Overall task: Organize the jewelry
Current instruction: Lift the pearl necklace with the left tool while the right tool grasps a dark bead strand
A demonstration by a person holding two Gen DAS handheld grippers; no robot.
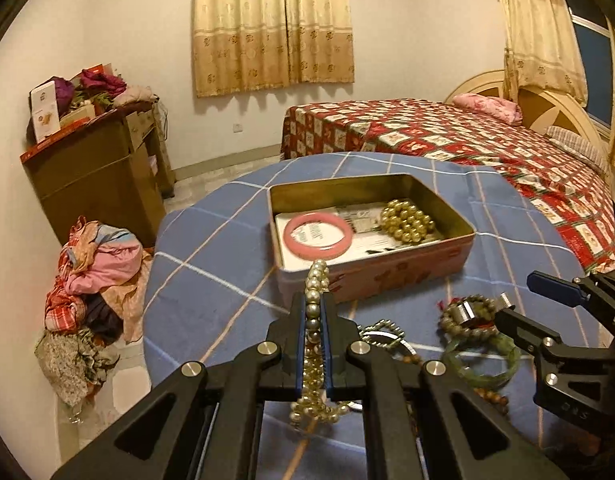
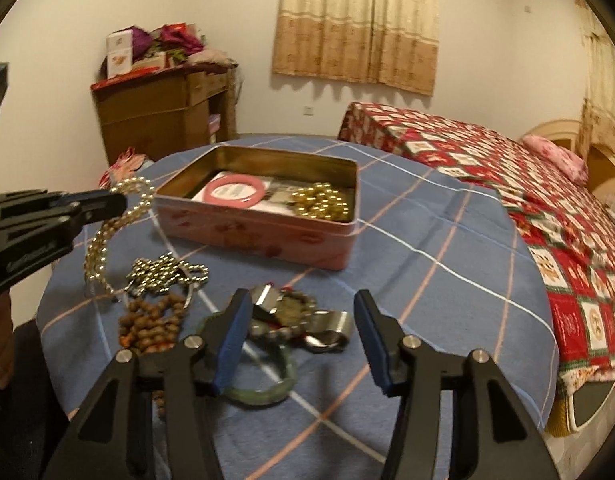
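My left gripper (image 1: pixel 316 300) is shut on a pearl necklace (image 1: pixel 317 276), whose strand hangs down to the blue checked tablecloth (image 2: pixel 427 248). In the right wrist view the same necklace (image 2: pixel 103 248) dangles from the left gripper (image 2: pixel 123 200) beside an open pink tin (image 2: pixel 267 240). Inside the tin lie a pink bangle (image 2: pixel 235 194) and gold beads (image 2: pixel 321 204). My right gripper (image 2: pixel 303 300) stands open above a heap of a watch (image 2: pixel 267 300), a bead bracelet and a green bangle (image 2: pixel 275 388); its pads touch nothing.
Brown wooden beads (image 2: pixel 151 320) and a silver ball chain (image 2: pixel 163 272) lie left of the heap. A bed with a red patterned cover (image 2: pixel 507 168) stands to the right, a wooden cabinet (image 2: pixel 163 120) at the back left, and a clothes pile (image 1: pixel 95 276) on the floor.
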